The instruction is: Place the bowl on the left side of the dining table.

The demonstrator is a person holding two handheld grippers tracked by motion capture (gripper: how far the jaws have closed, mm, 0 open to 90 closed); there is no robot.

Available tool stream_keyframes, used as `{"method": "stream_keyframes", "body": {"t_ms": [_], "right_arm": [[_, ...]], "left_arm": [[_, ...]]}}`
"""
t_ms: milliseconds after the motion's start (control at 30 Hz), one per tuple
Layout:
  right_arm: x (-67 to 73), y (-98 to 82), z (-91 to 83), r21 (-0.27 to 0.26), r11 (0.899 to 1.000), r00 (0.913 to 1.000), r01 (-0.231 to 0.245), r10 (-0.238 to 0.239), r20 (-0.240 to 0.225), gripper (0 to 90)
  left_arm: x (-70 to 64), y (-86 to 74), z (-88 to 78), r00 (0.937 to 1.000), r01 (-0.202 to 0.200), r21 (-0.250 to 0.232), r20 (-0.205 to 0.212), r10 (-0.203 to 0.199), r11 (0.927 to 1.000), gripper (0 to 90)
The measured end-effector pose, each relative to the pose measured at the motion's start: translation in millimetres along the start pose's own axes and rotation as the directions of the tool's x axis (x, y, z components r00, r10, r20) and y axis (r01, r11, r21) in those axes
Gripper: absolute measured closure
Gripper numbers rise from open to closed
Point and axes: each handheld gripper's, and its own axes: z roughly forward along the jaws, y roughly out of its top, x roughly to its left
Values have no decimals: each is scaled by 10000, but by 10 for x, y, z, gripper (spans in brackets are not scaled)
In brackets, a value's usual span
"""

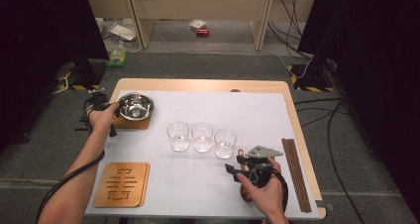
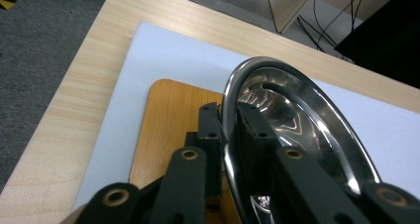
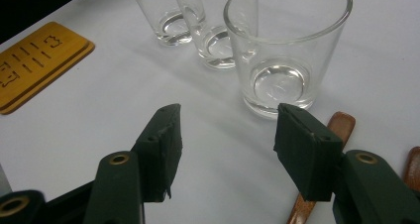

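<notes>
Steel bowl's near rim cut off, coaster partly hidden behind fingers.

A light wooden table stands on grey carpet floor, most of its top covered by a white sheet. Beyond the far edge, pale wooden furniture panels stand upright, with bare floor between their legs, where a small red object and some white scraps lie. Black curtains hang at both sides and make the corners dark. Black cables run across the carpet on the right side, and yellow-and-black striped tape marks the bases of stands. A green bottle lies by the left panel. Light falls evenly from above.
</notes>
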Motion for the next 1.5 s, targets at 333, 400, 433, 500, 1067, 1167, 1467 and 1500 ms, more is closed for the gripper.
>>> {"method": "stream_keyframes", "body": {"t_ms": [333, 400, 433, 500, 1067, 1167, 1467, 1500], "right_arm": [[2, -4, 11, 30, 10000, 10000, -21, 21, -15, 442], [0, -2, 12, 32, 10000, 10000, -16, 16, -4, 442], [0, -1, 12, 34, 10000, 10000, -23, 23, 2, 442], [0, 0, 11, 35, 10000, 10000, -22, 22, 20, 442], [-100, 11, -23, -49, 9997, 9993, -232, 233, 280, 450], [-116, 0, -37, -59, 9996, 9991, -279, 281, 331, 452], [-136, 9, -81, -107, 9995, 9984, -311, 315, 472, 456], [-135, 12, -82, -128, 9994, 9983, -335, 341, 478, 456]], "left_arm": [[79, 6, -11, 9986, -245, 53, -474, 247, 9997, 651], [85, 12, -30, 9975, -372, -26, -601, 370, 9993, 624], [87, 14, -39, 9972, -402, -42, -636, 399, 9992, 610], [90, 17, -63, 9968, -434, -92, -671, 427, 9990, 583], [-42, -84, -542, 9958, -908, -431, -169, 901, 9949, 344], [-74, -118, -599, 9941, -1079, -464, -121, 1074, 9931, 337], [-15, -280, -659, 9953, -972, -345, 3, 973, 9947, 319], [-5, -294, -669, 9952, -975, -309, -13, 975, 9948, 319]]}}
